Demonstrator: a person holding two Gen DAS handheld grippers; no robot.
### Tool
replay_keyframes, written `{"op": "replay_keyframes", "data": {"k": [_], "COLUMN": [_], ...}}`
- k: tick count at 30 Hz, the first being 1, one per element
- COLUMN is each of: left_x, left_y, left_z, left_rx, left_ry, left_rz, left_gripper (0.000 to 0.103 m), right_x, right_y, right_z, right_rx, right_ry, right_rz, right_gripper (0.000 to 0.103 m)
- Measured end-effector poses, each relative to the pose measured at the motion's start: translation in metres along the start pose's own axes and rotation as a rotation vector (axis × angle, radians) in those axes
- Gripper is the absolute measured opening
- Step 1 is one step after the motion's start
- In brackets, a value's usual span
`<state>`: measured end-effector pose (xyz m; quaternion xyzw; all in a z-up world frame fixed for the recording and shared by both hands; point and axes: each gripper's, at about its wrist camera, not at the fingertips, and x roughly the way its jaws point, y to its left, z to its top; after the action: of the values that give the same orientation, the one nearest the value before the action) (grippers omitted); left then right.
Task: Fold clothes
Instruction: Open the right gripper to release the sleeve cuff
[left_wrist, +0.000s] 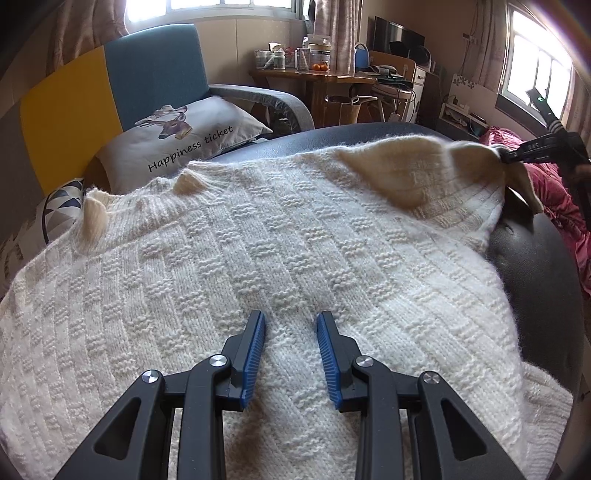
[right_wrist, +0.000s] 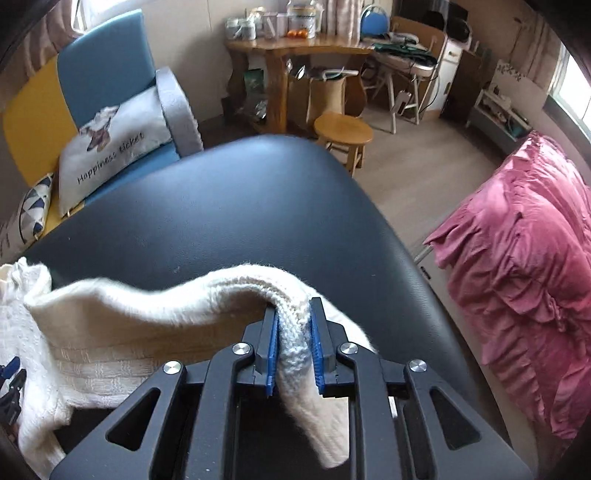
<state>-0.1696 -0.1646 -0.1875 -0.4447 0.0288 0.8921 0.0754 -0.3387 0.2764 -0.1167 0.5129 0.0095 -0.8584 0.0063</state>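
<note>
Sweater (left_wrist: 258, 258), hem probably in right gripper (right_wrist: 293, 332)

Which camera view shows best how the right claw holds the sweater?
The right wrist view: the right claw is shut on a ribbed edge of the white sweater, lifted off the black table. The left wrist view shows that grip only small, at the far right edge.

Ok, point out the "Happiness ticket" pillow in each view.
Left wrist: pillow upper left, on the sofa beyond the sweater.
Right wrist: pillow upper left, beyond the black table.
Shared landmark: wooden desk, top centre in both.
</note>
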Motion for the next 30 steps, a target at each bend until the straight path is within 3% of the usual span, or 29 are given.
{"op": "replay_keyframes", "data": {"k": [3, 7, 10, 12, 17, 19, 22, 25, 30], "left_x": [0.0, 0.0, 0.0, -0.001, -0.003, -0.006, -0.017, -0.023, -0.015], "left_y": [0.001, 0.0, -0.001, -0.001, 0.0, 0.005, 0.032, 0.055, 0.061], "left_z": [0.001, 0.001, 0.0, 0.0, -0.001, 0.0, 0.009, 0.027, 0.065], "left_rx": [-0.004, 0.001, 0.003, 0.004, -0.021, -0.048, -0.183, -0.259, -0.203], "left_ry": [0.002, 0.0, -0.001, -0.002, -0.005, -0.008, -0.045, -0.081, -0.098], "left_rz": [-0.005, 0.001, 0.005, 0.006, -0.02, -0.049, -0.112, -0.123, -0.062], "left_gripper": [0.03, 0.03, 0.03, 0.03, 0.029, 0.029, 0.029, 0.029, 0.026], "right_x": [-0.011, -0.05, -0.071, -0.075, -0.065, -0.052, -0.035, -0.028, -0.021], "right_y": [-0.004, -0.008, 0.001, 0.014, 0.099, 0.138, 0.182, 0.214, 0.239], "right_z": [0.0, -0.001, -0.006, -0.009, -0.024, -0.031, -0.038, -0.044, -0.048], "right_rx": [-0.024, -0.058, -0.112, -0.141, -0.343, -0.417, -0.469, -0.499, -0.508], "right_ry": [-0.035, -0.148, -0.172, -0.171, -0.121, -0.098, -0.062, -0.048, -0.031], "right_rz": [-0.04, -0.004, -0.003, 0.079, 0.229, 0.242, 0.308, 0.361, 0.415], "right_gripper": [0.037, 0.037, 0.037, 0.037, 0.037, 0.037, 0.037, 0.037, 0.037]}}
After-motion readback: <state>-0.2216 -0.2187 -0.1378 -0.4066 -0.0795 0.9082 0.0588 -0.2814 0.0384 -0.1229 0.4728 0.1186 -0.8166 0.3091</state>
